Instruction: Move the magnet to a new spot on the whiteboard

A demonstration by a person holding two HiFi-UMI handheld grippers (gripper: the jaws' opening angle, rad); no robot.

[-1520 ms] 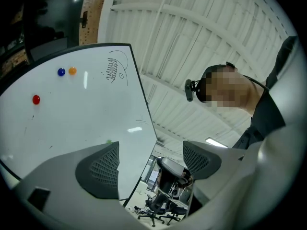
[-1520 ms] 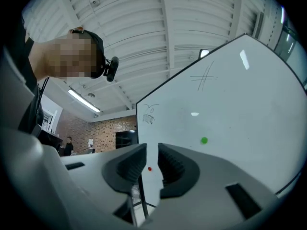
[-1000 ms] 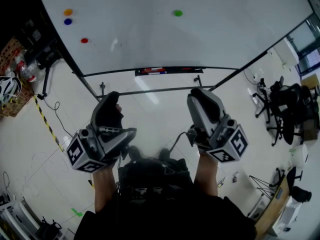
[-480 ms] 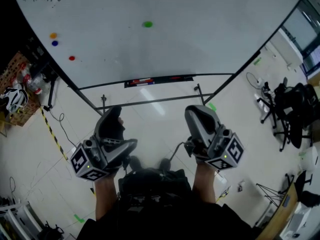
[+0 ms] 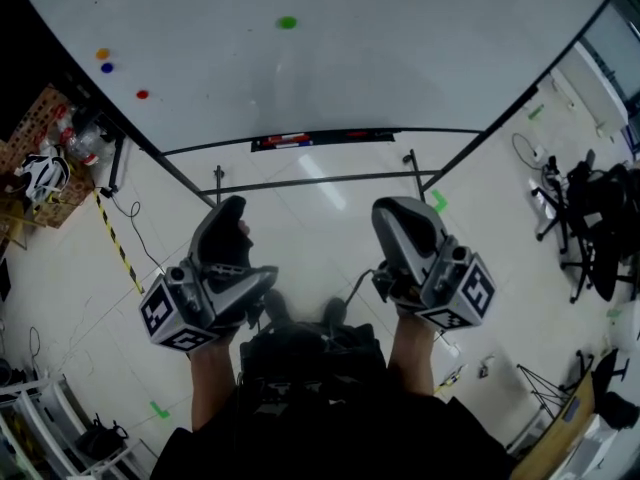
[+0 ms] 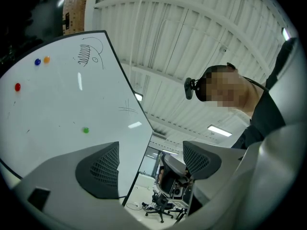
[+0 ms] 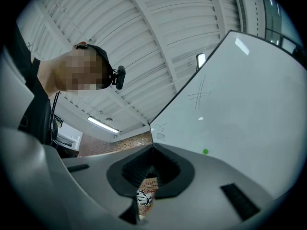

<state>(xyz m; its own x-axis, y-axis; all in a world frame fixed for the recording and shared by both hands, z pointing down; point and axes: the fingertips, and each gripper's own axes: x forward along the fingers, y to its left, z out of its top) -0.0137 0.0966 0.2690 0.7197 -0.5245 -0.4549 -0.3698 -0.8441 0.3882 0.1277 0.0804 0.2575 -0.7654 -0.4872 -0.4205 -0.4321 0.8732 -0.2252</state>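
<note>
The whiteboard (image 5: 330,58) stands ahead of me on a wheeled frame. A green magnet (image 5: 287,22) sits near its middle, also seen as the green magnet (image 6: 86,130) in the left gripper view and the green magnet (image 7: 205,151) in the right gripper view. Orange (image 5: 103,54), blue (image 5: 107,67) and red (image 5: 142,95) magnets cluster at the board's left. My left gripper (image 5: 228,213) is held low near my body, well short of the board; its jaws (image 6: 151,164) stand open and empty. My right gripper (image 5: 400,213) is beside it, its jaws (image 7: 152,169) shut on nothing.
A marker tray (image 5: 320,140) runs along the board's bottom edge, with the stand's crossbar (image 5: 320,181) below it. A box with a helmet (image 5: 40,178) and striped floor tape (image 5: 118,243) lie at the left. Office chairs (image 5: 590,228) stand at the right.
The head view has shifted, so the board and green magnet now sit further left in it. Both grippers stay low in front of my body, barely moved.
</note>
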